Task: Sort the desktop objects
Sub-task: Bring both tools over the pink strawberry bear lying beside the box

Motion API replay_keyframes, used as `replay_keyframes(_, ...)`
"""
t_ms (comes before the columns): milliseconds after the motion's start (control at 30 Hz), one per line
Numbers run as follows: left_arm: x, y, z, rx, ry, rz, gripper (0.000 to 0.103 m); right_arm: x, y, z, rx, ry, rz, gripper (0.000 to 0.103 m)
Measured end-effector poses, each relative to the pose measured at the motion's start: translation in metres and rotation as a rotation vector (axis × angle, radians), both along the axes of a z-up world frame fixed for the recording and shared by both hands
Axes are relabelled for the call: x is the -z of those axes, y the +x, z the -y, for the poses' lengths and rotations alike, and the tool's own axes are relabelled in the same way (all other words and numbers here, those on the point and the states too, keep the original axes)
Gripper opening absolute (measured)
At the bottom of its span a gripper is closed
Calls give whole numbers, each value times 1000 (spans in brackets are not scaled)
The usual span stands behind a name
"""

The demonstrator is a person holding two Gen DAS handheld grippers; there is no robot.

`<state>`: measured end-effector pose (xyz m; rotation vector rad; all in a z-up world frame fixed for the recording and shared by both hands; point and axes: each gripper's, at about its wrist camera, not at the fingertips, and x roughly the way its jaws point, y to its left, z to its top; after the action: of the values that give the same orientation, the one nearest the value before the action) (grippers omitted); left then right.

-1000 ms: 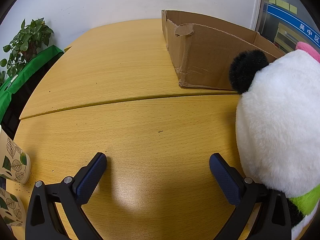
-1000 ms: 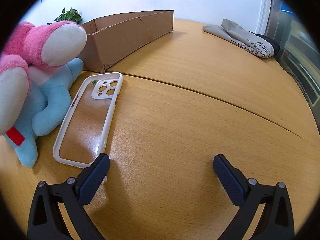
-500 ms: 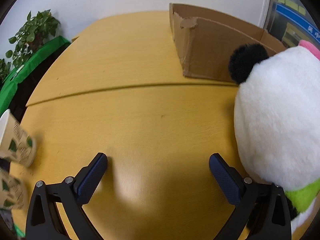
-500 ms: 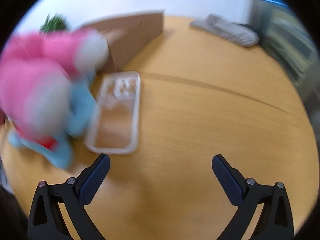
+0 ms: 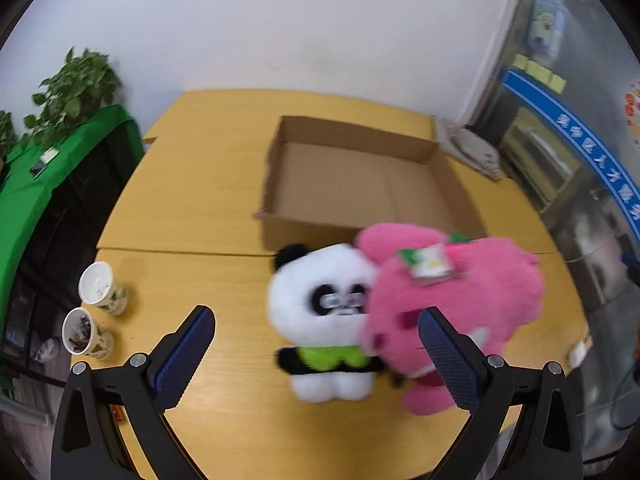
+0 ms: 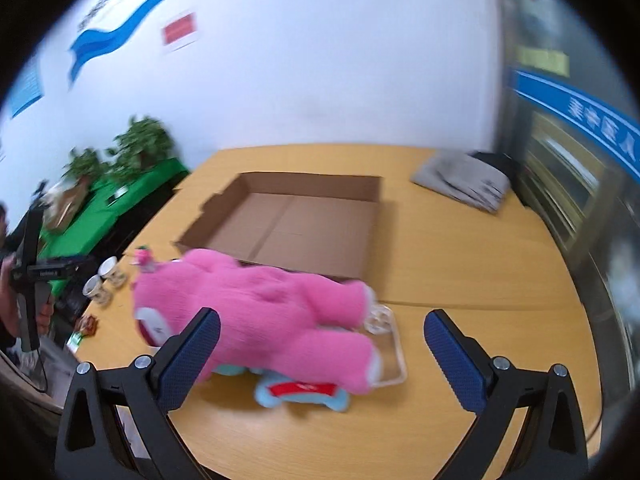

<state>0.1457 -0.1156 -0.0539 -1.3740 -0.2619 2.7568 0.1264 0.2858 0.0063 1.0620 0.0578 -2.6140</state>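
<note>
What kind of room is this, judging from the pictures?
Probably an office or meeting room: wooden tables pushed together, printed signs on the white wall, and potted plants at the side.

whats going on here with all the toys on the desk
A person is sorting a desk with a two-finger tool in each hand. Both the left tool and right tool are open and empty, raised above the table. The panda, pink plush and phone case lie outside the empty box.
</note>
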Motion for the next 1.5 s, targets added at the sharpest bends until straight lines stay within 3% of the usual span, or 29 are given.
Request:
replay_keyframes(200,-18,2,-59,13,18,59,103,16,-6,41,-41,62,15,102)
replay_keyframes(333,-21,5,-95,-8,28,84,103,13,0,40,-7,35,-1,102)
replay_keyframes(567,-32,4,-146,14,1,97,103,9,1,27,-34,78,7,102)
replay_keyframes(1067,-42,15,-177,-53,-6,125,103,19,6,16,-158,91,106,102)
replay_keyframes(1500,-42,29,-171,-81,-13,149,103,20,10,25,-223,88,133,102)
